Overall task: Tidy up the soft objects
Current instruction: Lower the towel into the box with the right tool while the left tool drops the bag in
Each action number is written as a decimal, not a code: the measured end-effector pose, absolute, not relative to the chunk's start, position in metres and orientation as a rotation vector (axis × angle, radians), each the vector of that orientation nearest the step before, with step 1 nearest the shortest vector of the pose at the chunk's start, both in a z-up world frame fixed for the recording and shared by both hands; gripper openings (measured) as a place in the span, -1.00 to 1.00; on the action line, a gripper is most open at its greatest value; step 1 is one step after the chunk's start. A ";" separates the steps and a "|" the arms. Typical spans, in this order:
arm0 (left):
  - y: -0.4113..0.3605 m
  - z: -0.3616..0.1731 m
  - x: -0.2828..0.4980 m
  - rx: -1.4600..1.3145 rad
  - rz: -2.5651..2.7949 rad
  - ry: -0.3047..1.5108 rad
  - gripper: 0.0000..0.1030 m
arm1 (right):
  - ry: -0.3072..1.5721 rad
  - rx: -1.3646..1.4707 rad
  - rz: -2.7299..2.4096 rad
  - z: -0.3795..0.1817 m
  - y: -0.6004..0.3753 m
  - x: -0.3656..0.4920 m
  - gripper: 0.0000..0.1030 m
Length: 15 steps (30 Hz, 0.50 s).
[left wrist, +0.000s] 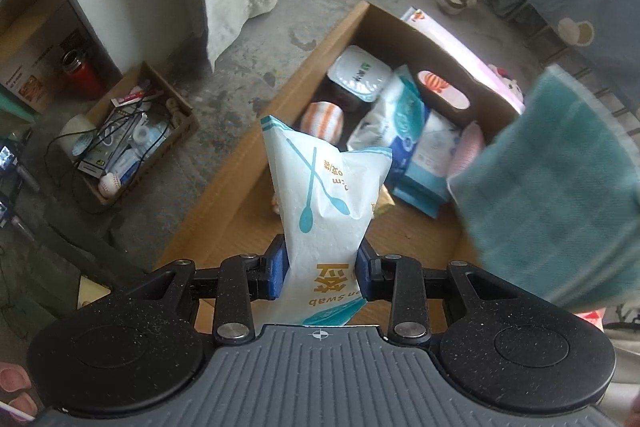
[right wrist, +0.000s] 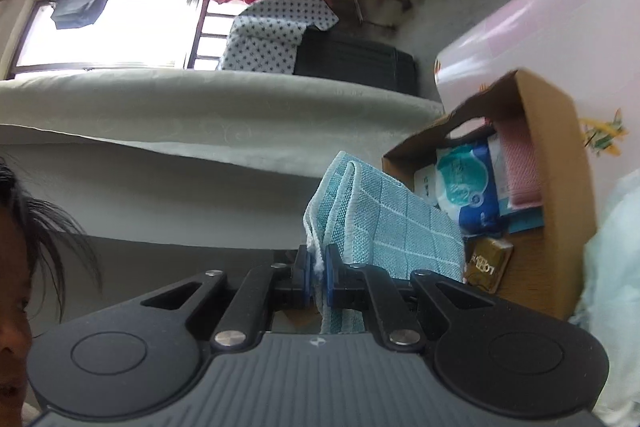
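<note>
Status: both grippers loaded. My left gripper point(left wrist: 322, 263) is clamped on a white packet of cotton swabs point(left wrist: 326, 195), pads squeezing its lower half so the top stands up free between the fingers. It hangs pointing steeply down over the near, bare end of the big cardboard box point(left wrist: 256, 131), which I read as lining up for a drop into the open floor of the box.

My right gripper point(right wrist: 316, 273) is pinched tight on the hemmed edge of a folded teal cloth point(right wrist: 384, 223); the rest drapes off to the side. Edge grip keeps the fold together, I think. In the left view that cloth point(left wrist: 560, 187) is blurred at the right, above the box's near corner.

Far end of the box is already packed: tissue packs point(left wrist: 404, 131), a striped ball point(left wrist: 322, 121), a white-lidded tub point(left wrist: 362, 77), and a pink cloth point(right wrist: 520, 163) along the wall. So the free space is on my side.

A smaller box point(left wrist: 132, 135) of cables and bits sits well apart on the floor. Not relevant, I judge.

Risk: both loads heading for the same gap, so they may collide.
</note>
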<state>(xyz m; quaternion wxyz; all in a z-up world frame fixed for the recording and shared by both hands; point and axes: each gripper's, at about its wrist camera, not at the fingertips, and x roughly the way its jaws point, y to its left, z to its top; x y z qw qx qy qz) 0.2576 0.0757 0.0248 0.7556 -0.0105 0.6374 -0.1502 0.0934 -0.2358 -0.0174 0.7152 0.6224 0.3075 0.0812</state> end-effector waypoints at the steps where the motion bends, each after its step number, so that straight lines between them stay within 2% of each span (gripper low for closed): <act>1: 0.078 0.022 0.260 -0.024 -0.328 1.394 -0.35 | 0.705 1.383 0.157 -0.027 -0.229 0.097 -1.00; 3: 0.080 0.017 0.263 -0.024 -0.333 1.397 -0.35 | 0.768 1.342 0.088 -0.045 -0.219 0.106 -1.00; 6: 0.081 0.009 0.267 -0.010 -0.342 1.396 -0.35 | 0.930 1.137 -0.072 -0.063 -0.201 0.114 -1.00; 15: 0.079 -0.004 0.274 0.037 -0.367 1.400 -0.35 | 1.179 0.405 -0.205 -0.064 -0.126 0.168 -1.00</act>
